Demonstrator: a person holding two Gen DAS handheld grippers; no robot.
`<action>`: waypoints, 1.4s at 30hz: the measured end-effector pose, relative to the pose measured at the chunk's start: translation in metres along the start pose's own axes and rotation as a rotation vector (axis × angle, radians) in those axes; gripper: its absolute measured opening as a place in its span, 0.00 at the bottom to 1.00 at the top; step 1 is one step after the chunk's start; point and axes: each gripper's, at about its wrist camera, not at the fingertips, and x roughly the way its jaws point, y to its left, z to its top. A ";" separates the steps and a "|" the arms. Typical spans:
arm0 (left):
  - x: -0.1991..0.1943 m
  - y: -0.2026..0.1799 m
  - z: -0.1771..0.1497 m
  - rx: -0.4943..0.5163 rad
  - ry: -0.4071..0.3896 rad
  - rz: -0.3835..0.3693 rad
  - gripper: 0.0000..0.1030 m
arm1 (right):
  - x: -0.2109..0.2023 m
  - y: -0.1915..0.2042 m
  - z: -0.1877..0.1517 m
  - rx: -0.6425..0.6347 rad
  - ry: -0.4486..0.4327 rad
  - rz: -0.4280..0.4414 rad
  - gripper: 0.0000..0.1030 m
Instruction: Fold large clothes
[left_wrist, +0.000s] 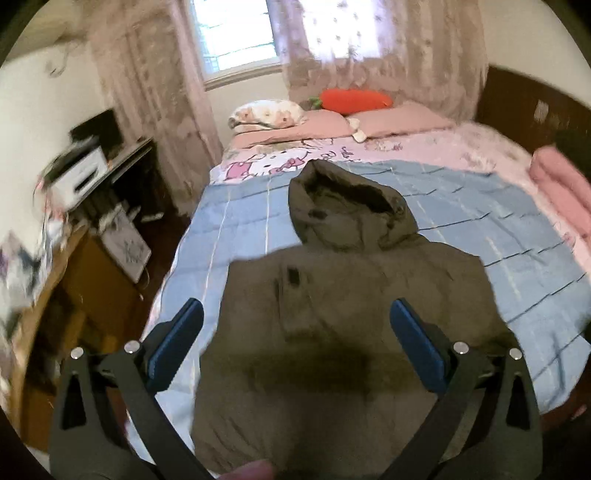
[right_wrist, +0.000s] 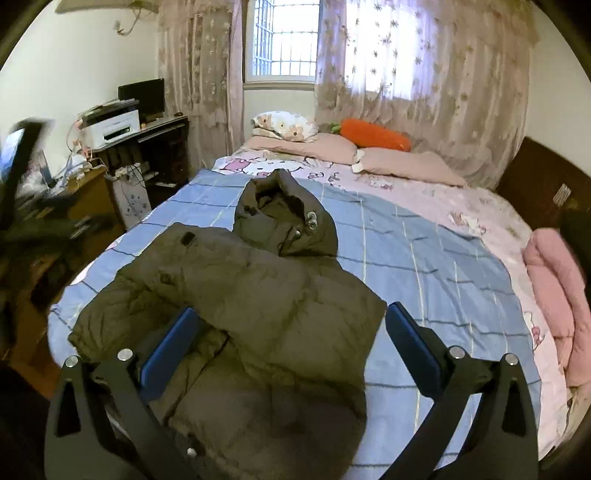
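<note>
An olive-brown hooded puffer jacket (left_wrist: 343, 314) lies on the blue checked quilt (left_wrist: 480, 206), hood toward the pillows and sleeves folded in over the body. It also shows in the right wrist view (right_wrist: 251, 302). My left gripper (left_wrist: 295, 314) is open and empty, hovering above the jacket's body near the bed's front edge. My right gripper (right_wrist: 293, 317) is open and empty, above the jacket's right side. The left wrist view is blurred.
Pink pillows (right_wrist: 402, 162) and an orange carrot cushion (right_wrist: 373, 134) lie at the head of the bed. A folded pink blanket (right_wrist: 554, 295) sits at the right edge. A desk with a printer (right_wrist: 110, 127) stands left of the bed.
</note>
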 end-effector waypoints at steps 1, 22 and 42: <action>0.015 -0.003 0.015 0.011 0.024 -0.009 0.98 | -0.004 -0.006 -0.001 0.011 0.007 0.004 0.99; 0.418 -0.022 0.201 -0.398 0.394 -0.257 0.88 | 0.037 -0.079 -0.048 0.137 0.159 -0.012 0.99; 0.426 -0.067 0.225 -0.375 0.149 -0.405 0.10 | 0.052 -0.071 -0.057 0.141 0.194 0.031 0.99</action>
